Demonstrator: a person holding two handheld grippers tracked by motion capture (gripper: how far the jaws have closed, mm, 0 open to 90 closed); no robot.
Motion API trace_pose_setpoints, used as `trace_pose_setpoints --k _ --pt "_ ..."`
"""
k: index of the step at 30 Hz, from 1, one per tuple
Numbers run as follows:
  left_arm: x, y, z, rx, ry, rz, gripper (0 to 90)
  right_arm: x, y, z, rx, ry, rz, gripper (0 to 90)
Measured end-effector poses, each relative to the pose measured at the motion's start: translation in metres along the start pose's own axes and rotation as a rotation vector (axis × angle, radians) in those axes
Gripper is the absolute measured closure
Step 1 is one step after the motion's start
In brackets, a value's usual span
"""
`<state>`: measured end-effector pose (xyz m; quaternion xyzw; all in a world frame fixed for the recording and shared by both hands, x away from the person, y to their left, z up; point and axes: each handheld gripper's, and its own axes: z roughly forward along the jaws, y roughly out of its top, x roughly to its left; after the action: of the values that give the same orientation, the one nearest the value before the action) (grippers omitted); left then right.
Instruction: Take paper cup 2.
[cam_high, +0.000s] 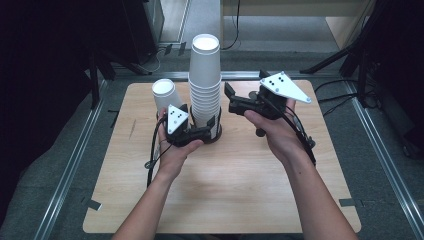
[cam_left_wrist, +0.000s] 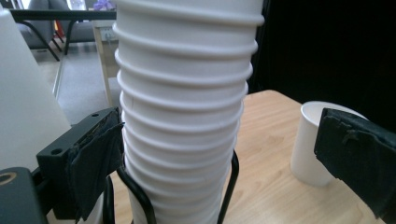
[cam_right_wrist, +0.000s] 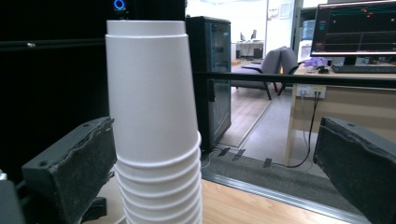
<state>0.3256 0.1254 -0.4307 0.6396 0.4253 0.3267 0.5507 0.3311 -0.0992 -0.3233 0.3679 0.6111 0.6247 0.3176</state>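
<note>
A tall stack of white paper cups (cam_high: 205, 75), bottoms up, stands in a black wire holder (cam_high: 218, 134) at the middle of the wooden table (cam_high: 240, 200). My left gripper (cam_high: 207, 127) is open low around the stack (cam_left_wrist: 182, 116). Its left pad (cam_left_wrist: 93, 158) lies against the cups, while the right pad (cam_left_wrist: 359, 158) is well clear. My right gripper (cam_high: 231, 100) is open just right of the stack's upper part. In the right gripper view the stack (cam_right_wrist: 152, 116) sits between the jaws, close to the left pad (cam_right_wrist: 70, 172).
A single white cup (cam_high: 164, 95) stands left of the stack, behind my left hand. Another single cup (cam_left_wrist: 317, 140) stands on the table beyond my left gripper's right pad. Metal rails (cam_high: 70, 165) run along the table's sides. The near half of the table is bare wood.
</note>
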Motion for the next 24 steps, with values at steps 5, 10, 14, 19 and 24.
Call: trace_pose_setpoints --k 5,10,14,19,24 --pt "0.004 0.006 0.01 -0.015 0.018 -0.011 1.5 0.008 0.004 0.011 0.006 0.023 0.003 0.0" --pt "0.003 0.01 0.017 -0.025 0.031 -0.008 1.5 0.013 0.006 0.021 0.012 0.035 0.003 0.0" --pt "0.001 0.012 0.021 -0.052 0.058 -0.002 1.5 0.014 0.005 0.028 0.012 0.043 0.029 0.0" --pt "0.002 0.016 0.026 -0.059 0.071 -0.014 1.5 0.02 0.003 0.037 0.02 0.059 0.027 0.0" --pt "0.0 0.017 0.032 -0.062 0.092 -0.007 1.5 0.022 0.004 0.044 0.024 0.064 0.032 0.0"
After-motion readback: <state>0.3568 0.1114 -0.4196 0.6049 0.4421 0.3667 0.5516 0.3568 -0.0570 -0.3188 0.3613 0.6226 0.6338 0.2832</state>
